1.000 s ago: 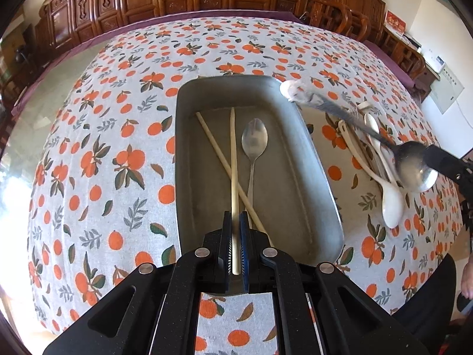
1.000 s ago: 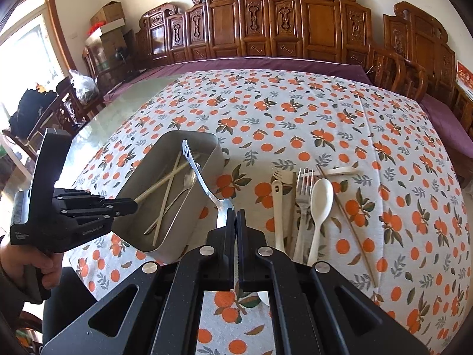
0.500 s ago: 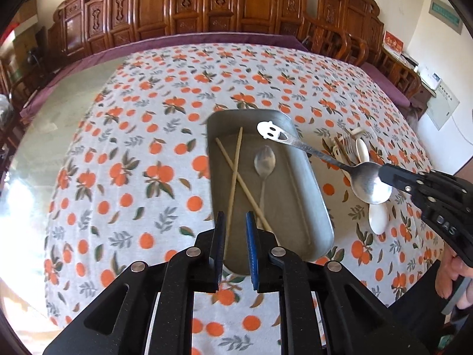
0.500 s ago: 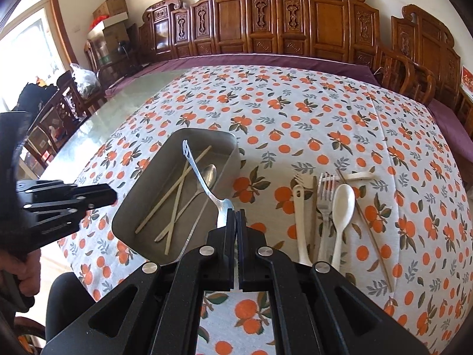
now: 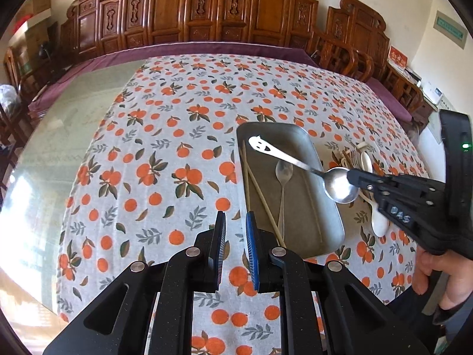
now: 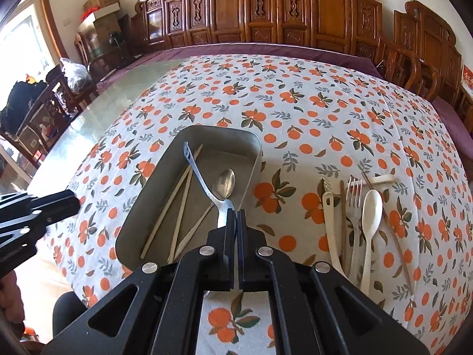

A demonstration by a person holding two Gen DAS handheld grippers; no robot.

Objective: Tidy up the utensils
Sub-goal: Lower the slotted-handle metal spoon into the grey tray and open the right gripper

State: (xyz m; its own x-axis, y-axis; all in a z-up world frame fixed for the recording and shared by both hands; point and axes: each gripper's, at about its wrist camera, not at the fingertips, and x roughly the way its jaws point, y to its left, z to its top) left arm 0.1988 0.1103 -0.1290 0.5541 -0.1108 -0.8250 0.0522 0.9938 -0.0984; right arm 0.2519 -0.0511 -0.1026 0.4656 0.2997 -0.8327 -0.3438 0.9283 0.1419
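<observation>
Jaws of the left gripper (image 5: 235, 227) are seen slightly parted, nothing between them, over the patterned tablecloth (image 5: 153, 159) beside the metal tray (image 6: 147, 207). A steel spoon (image 6: 196, 174) is pinched by its bowl in the closed right gripper (image 6: 236, 222), above the tray's chopsticks (image 6: 174, 204) and second spoon (image 6: 224, 183). Pale plastic cutlery (image 6: 369, 224) is laid near the right edge.

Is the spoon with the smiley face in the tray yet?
Not yet. The smiley spoon is in the air above the tray, its bowl pinched by the right gripper.
</observation>
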